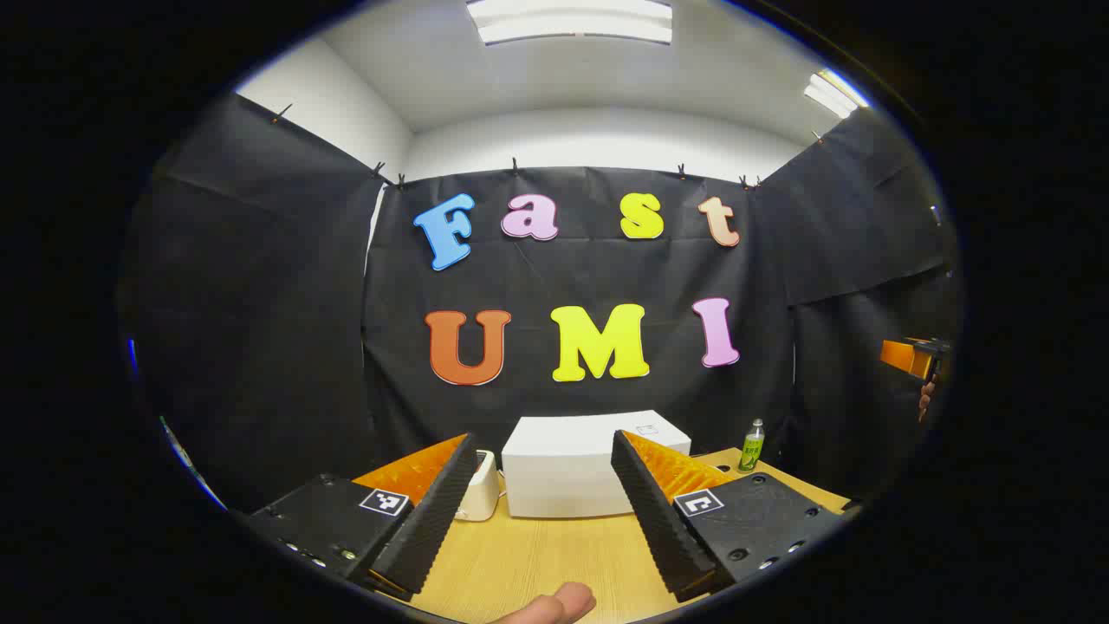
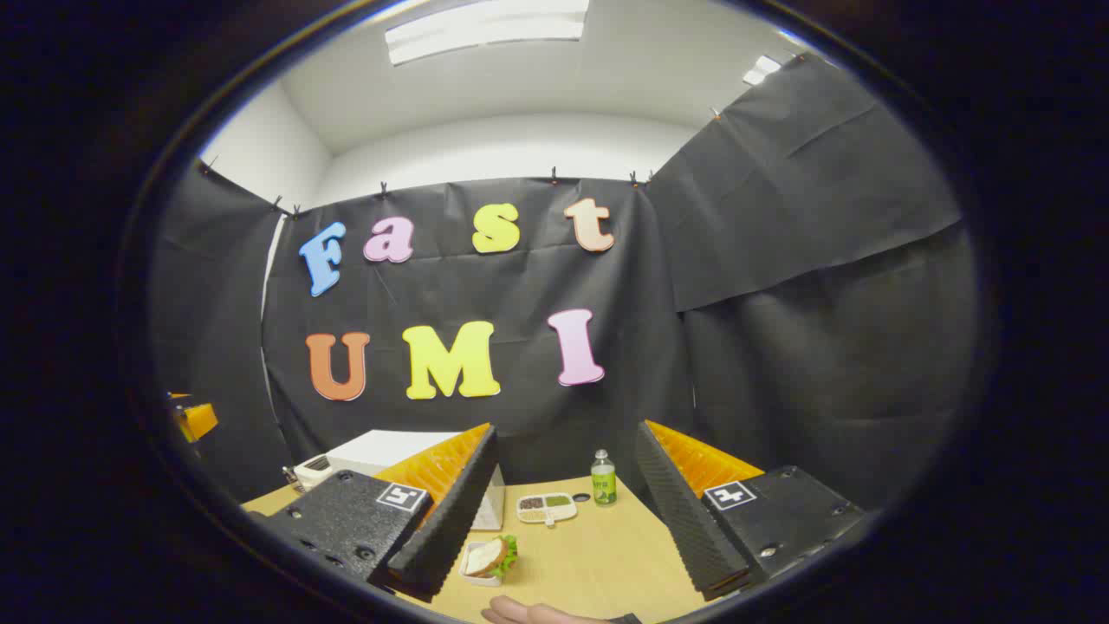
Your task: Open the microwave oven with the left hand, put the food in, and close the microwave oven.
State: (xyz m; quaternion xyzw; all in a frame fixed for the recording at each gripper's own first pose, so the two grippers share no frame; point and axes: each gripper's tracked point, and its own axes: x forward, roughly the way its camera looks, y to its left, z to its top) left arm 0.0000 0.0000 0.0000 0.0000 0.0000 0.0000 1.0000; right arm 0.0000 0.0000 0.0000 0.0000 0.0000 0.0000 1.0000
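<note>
The left gripper is held level above the light wooden table, its two fingers spread wide with nothing between them, aimed straight at the white box-shaped microwave oven. The oven sits well ahead of the fingertips at the back of the table, against the black cloth wall, and I cannot make out its door from here. A fingertip of the person's hand pokes in at the bottom edge of the left gripper view. Just left of the oven, touching or nearly touching its side, stands a small white rounded appliance. To the right of the oven stands a small green-labelled clear bottle, upright near the table's back edge.

The right gripper is likewise level and gaping wide, holding nothing, pointed at the table to the right of the oven. In the right gripper view the oven shows at the left, partly behind the gripper's left finger. Below the fingers a sandwich with green lettuce in a small white tray rests on the table, near the front. Farther back lies a white divided dish of grains, then a small dark round spot on the tabletop, then the bottle. Part of a hand shows at the bottom edge.
</note>
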